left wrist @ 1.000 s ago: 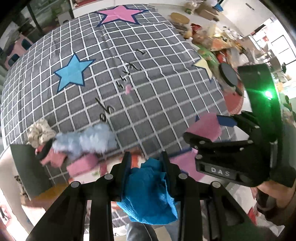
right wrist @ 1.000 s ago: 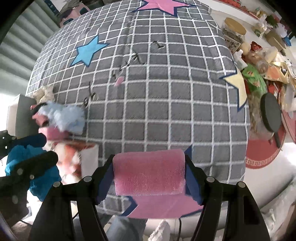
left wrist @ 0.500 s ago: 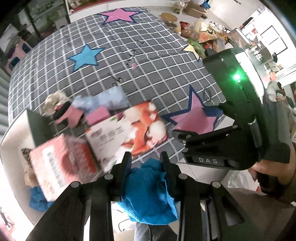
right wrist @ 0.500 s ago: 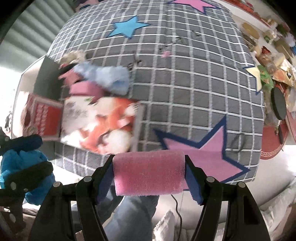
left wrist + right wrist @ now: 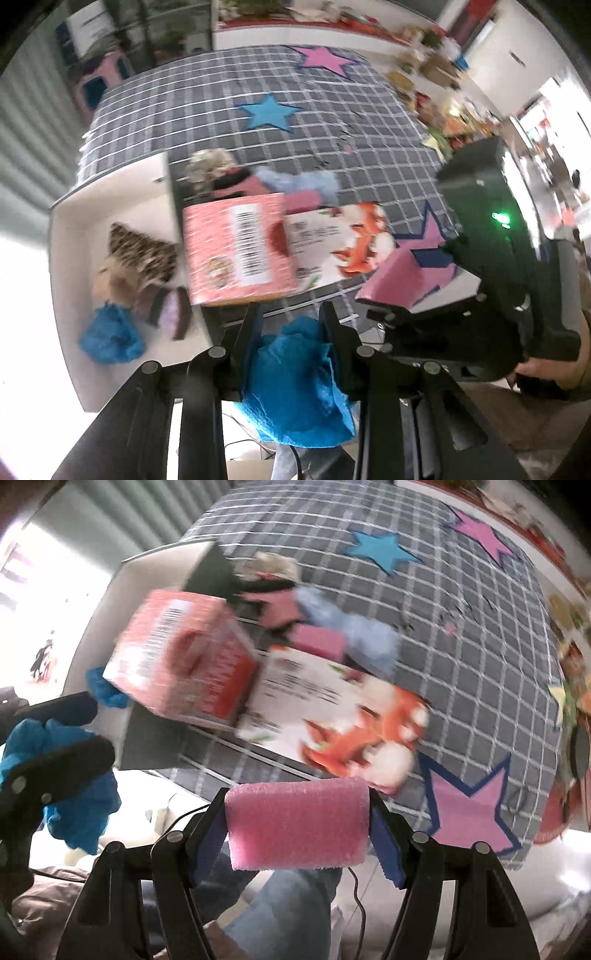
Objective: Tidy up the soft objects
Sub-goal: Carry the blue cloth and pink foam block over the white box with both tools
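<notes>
Step in hand, judged: carrying two soft items to the white bin; hold both grips firm, release only once over its opening.

Left gripper: fingers narrowly set, pinching blue cloth.

Right gripper: fingers half spread, clamping pink sponge.

Ahead of the fingers: red carton, then the bin to their left, soft items inside.

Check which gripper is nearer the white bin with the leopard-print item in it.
Left. The left gripper, shut on a blue cloth, sits just beside the white bin. The right gripper, clamping a pink sponge, is farther out, on the left gripper's other side from the bin.
</notes>
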Action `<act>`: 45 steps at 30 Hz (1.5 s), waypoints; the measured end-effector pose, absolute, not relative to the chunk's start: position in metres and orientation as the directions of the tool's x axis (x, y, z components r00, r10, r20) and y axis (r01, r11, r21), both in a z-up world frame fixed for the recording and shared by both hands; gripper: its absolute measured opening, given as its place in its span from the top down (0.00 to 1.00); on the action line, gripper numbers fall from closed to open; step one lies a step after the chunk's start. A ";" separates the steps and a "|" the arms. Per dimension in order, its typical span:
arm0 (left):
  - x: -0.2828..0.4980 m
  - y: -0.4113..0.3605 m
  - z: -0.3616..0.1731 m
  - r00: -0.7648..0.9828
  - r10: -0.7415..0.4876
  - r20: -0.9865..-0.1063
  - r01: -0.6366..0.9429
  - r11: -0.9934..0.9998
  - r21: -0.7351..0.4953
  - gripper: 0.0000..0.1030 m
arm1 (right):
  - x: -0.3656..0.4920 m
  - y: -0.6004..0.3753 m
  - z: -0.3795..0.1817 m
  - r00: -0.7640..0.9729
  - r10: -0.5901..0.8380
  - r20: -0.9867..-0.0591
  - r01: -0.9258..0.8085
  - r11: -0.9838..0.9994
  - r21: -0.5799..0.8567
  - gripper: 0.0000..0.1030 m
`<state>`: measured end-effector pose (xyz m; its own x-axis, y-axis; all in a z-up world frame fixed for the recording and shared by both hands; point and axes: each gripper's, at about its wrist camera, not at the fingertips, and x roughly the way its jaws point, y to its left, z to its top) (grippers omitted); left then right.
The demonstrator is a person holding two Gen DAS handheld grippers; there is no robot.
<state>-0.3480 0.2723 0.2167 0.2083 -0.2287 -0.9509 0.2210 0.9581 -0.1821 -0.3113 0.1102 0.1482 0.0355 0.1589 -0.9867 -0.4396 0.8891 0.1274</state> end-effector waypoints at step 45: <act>-0.376 0.446 0.162 0.228 -0.043 -0.973 -0.339 0.933 -0.121 0.67 | -0.309 0.317 0.192 0.075 0.207 -0.976 -0.800 0.597 0.065 0.31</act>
<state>-0.3764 0.4456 0.1620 0.2283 -0.0430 -0.9726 -0.3394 0.9329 -0.1209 -0.3086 0.3165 0.1925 0.0754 0.2066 -0.9755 -0.7996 0.5971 0.0647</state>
